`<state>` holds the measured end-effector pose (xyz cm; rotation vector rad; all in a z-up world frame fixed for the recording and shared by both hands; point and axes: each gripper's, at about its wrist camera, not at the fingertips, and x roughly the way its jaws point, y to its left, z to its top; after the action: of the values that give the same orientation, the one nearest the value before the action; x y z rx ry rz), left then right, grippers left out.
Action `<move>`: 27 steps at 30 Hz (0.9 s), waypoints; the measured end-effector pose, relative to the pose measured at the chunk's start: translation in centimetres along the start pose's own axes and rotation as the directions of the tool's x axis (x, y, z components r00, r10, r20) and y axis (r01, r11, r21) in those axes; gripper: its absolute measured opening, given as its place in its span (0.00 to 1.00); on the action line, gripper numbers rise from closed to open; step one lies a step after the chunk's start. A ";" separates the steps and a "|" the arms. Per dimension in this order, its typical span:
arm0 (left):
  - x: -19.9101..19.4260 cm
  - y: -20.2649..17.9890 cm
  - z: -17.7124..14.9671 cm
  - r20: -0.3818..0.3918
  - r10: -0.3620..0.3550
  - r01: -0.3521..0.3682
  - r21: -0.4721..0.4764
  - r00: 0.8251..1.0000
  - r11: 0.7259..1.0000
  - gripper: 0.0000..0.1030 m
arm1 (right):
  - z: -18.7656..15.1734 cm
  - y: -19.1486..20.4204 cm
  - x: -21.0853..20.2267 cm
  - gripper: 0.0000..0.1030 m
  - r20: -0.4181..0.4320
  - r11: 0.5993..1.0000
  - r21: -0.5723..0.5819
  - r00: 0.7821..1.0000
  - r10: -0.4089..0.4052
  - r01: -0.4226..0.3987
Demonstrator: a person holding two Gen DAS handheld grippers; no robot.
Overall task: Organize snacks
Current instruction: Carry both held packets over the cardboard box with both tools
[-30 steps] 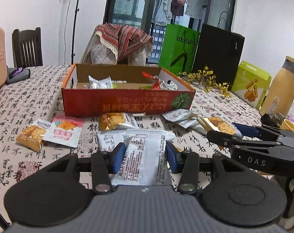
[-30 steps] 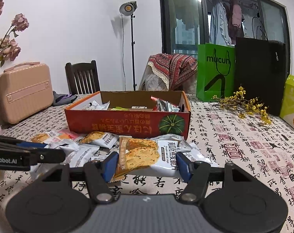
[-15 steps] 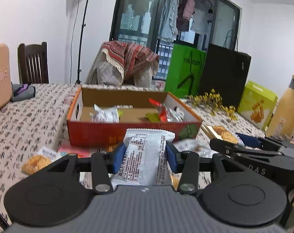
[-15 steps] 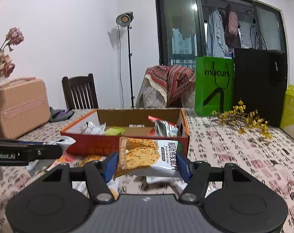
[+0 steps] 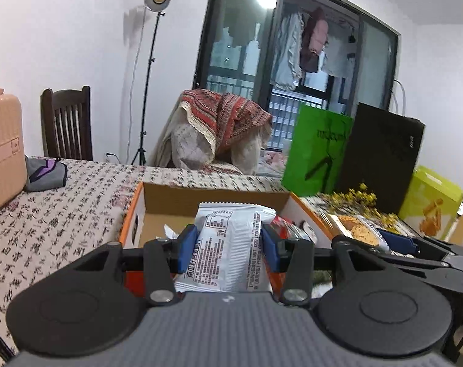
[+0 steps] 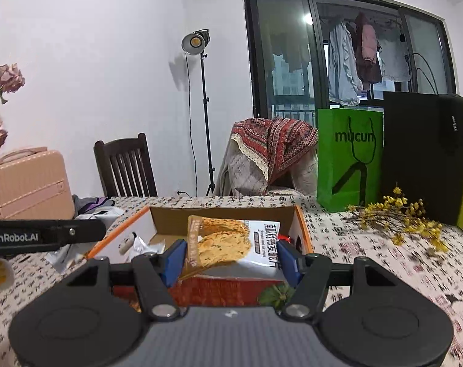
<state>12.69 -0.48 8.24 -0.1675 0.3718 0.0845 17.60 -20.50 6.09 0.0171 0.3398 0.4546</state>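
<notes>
While both fingers grip snack packets, left white packet, right cracker packet, green "mucun" bag, "GenRobot.AI" left gripper

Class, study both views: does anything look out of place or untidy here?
Yes. A few snack packets lie loose on the table left of the box, not inside it. Yellow flowers sprawl on the tablecloth.

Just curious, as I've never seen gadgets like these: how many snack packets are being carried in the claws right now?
2. A white packet is clamped in the left gripper, and a cracker packet in the right gripper; both are above the cardboard box. Packets inside the box aren't counted.
</notes>
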 end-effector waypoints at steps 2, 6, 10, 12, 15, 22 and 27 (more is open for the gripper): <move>0.9 0.3 0.7 0.004 0.010 -0.010 -0.009 1.000 1.000 0.45 | 0.7 0.2 1.0 0.62 -0.001 1.000 -0.004 1.000 -0.004 0.004; 2.9 1.0 1.8 -0.007 0.033 -0.033 -0.027 0.999 0.999 0.45 | 2.2 0.3 3.1 0.62 -0.012 1.000 -0.005 1.000 -0.008 0.008; 5.0 1.8 2.6 -0.027 0.057 -0.058 -0.052 0.998 0.997 0.45 | 3.4 0.7 5.5 0.62 -0.026 1.000 -0.014 0.999 -0.021 0.021; 6.1 2.4 2.8 -0.032 0.072 -0.074 -0.069 0.997 0.995 0.45 | 3.7 1.0 6.6 0.62 -0.034 0.999 -0.022 0.999 -0.028 0.027; 7.4 3.1 2.8 -0.029 0.097 -0.099 -0.083 0.995 0.992 0.45 | 3.7 1.4 8.4 0.62 -0.051 0.999 -0.028 0.998 -0.043 0.041; 9.8 4.2 1.3 -0.019 0.122 -0.123 -0.080 0.992 0.989 0.45 | 1.8 0.9 11.1 0.61 -0.057 0.999 -0.002 0.997 -0.048 0.048; 11.7 4.5 0.0 -0.035 0.167 -0.168 -0.030 0.985 0.985 0.45 | -0.1 0.2 12.2 0.61 -0.034 0.998 -0.017 0.998 -0.059 0.058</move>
<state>23.08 4.55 3.29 -0.1696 0.4168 0.2538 27.79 -15.08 2.12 -0.0163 0.3692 0.3998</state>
